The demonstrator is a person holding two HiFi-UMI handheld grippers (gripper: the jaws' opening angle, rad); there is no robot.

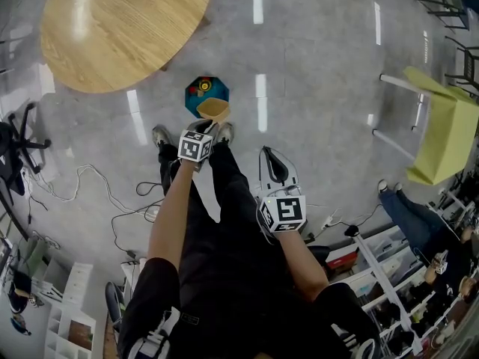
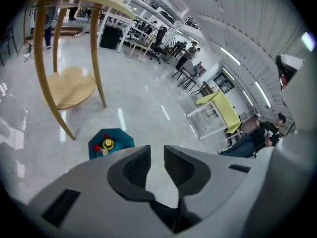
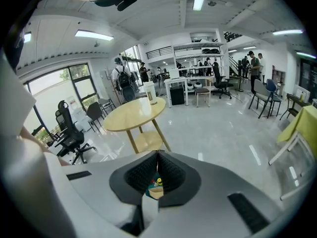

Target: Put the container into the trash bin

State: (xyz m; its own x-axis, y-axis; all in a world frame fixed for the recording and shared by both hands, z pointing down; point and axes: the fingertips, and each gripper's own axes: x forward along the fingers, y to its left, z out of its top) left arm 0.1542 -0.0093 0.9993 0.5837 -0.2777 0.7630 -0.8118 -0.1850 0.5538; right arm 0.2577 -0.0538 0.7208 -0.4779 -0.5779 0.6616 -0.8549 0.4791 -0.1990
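1. The left tongs (image 1: 205, 128) stand apart with nothing between them. Their own view (image 2: 157, 155) shows only bare floor through the gap. The right tongs (image 1: 271, 155) are together and empty, tips touching (image 3: 157, 155).
2. The container (image 1: 213, 109), a shallow tan tub, lies just beyond the left tongs' tips, over the near rim of the blue trash bin (image 1: 191, 99). The right gripper view shows it (image 3: 155, 192) at the bin's near edge. I cannot tell whether it has settled inside or rests on the rim.
3. The bin stands on the floor (image 1: 322, 66), straight ahead of and below the left tongs, just past the person's shoes. The left hand is the nearer one; the right tongs hang back and to the side, apart from the bin.
4. The container looks wider across than deep, so its long axis probably runs across the left tongs' line.
5. The bin (image 2: 124, 140) already holds red and yellow items. The floor around it is open. The round desk (image 1: 123, 21) stands beyond it to the left, and the yellow-green table (image 1: 445, 137) is well apart on the right.
6. If the container sits on the rim, a forward nudge should tip it in; a sideways knock could drop it on the floor.
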